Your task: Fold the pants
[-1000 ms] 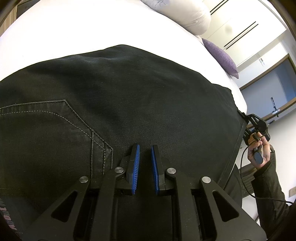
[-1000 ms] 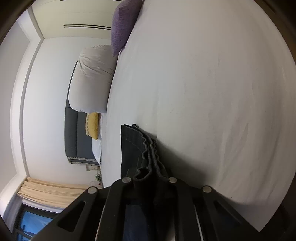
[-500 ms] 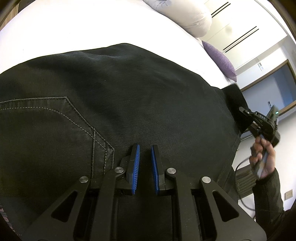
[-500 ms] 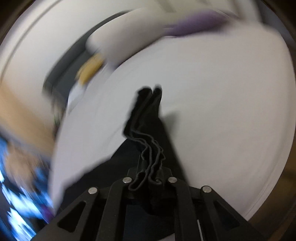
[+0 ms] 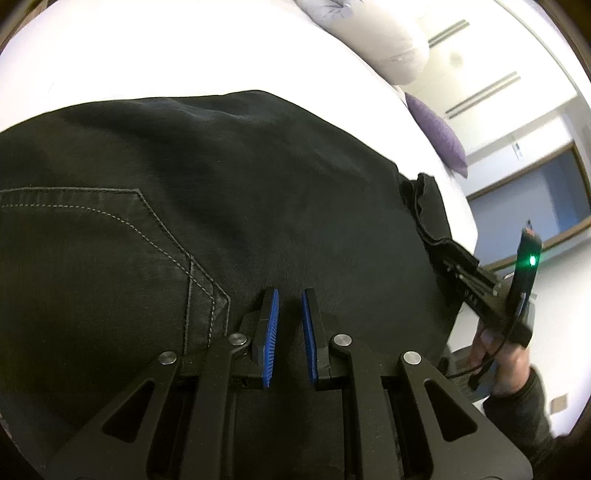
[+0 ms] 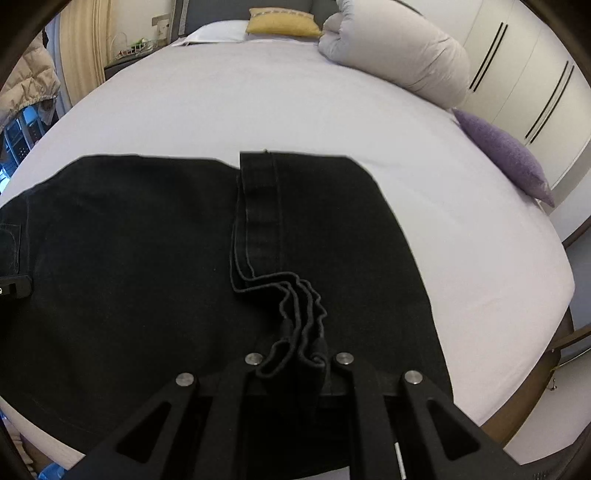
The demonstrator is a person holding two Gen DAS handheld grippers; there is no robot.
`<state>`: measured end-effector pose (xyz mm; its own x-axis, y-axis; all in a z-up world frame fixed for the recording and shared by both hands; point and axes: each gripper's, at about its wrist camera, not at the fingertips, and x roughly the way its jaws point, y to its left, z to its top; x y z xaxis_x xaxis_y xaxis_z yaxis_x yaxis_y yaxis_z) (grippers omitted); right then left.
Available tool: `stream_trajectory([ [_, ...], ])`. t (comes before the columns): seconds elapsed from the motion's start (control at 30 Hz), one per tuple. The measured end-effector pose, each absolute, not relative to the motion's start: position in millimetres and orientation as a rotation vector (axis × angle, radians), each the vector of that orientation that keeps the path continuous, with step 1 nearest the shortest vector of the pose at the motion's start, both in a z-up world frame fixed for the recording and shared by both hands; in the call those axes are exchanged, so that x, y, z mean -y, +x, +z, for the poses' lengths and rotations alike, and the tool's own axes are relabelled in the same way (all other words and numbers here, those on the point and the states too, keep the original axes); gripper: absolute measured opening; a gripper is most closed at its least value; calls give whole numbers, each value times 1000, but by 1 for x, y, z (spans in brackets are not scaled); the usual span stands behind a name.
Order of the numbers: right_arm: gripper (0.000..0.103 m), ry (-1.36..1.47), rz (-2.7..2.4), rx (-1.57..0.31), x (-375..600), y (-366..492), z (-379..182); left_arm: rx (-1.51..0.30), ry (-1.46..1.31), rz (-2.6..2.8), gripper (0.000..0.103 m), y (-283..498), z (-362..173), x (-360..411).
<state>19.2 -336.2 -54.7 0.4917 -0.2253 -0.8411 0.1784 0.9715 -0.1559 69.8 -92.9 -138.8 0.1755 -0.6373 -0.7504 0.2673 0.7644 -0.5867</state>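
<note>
I am working over a wide bed with a pale sheet [image 6: 295, 107], and behind it I see a rolled white duvet [image 6: 402, 51], a yellow cushion [image 6: 282, 26] at 12 o'clock and a purple cushion [image 6: 506, 155] at 2 o'clock, near the white wardrobe doors [image 6: 532, 85]. The black pants [image 6: 129, 258] lie flat on the sheet and fill the lower half of both views. In the left wrist view my left gripper [image 5: 289, 317] rests over the dark cloth just beside the back pocket [image 5: 92, 258], whose light stitching runs toward 9 o'clock. Its blue pads [image 5: 271, 332] stand nearly together with only a narrow gap, and I see no cloth pinched between them. My right gripper [image 6: 295, 363] is closed on the bunched leg hems [image 6: 295, 295], which stick out wavy from between the fingers. From there the folded leg end [image 6: 260, 199] runs toward 12 o'clock, on top of the rest of the pants. In the left wrist view, the right hand [image 5: 498, 365] shows at 3 o'clock, with a dark sleeve [image 5: 521, 410] and a small green light [image 5: 532, 261] on the device.
</note>
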Motion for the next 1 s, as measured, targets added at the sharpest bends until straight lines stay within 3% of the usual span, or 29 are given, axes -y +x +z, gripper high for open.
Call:
stream_trajectory([
  [0.07, 10, -35, -241, -980, 330, 12, -40, -1256, -383, -644, 14, 71, -132, 91],
  [0.13, 10, -38, -225, -929, 315, 7, -24, -1257, -425, -665, 25, 72, -125, 90],
  [0.17, 10, -52, -218, -911, 307, 6, -19, -1252, -475, -690, 48, 72, -122, 88],
  [0.2, 10, -73, -203, -889, 294, 5, -13, -1244, -542, -713, 80, 71, -120, 87],
  [0.27, 10, -91, -167, -857, 271, 3, -3, -1224, -666, -723, 97, 70, -115, 80],
  [0.5, 10, -204, -41, -835, 182, -5, -5, -1255, -903, -768, 97, 84, -116, 63],
  [0.8, 11, -252, 86, -811, 112, -17, -3, -1378, -871, -762, 93, 108, -119, 62],
  [0.83, 11, -257, 90, -810, 108, -17, -3, -1380, -853, -770, 90, 110, -117, 62],
  [0.87, 11, -262, 92, -809, 105, -17, -3, -1381, -821, -781, 72, 112, -113, 65],
  [0.9, 11, -265, 94, -809, 107, -15, -3, -1393, -776, -793, 48, 114, -109, 69],
  [0.97, 11, -271, 95, -808, 100, -21, -3, -1407, -726, -795, 27, 116, -107, 68],
  [1.0, 11, -273, 94, -808, 98, -22, -3, -1404, -685, -798, 25, 119, -103, 68],
])
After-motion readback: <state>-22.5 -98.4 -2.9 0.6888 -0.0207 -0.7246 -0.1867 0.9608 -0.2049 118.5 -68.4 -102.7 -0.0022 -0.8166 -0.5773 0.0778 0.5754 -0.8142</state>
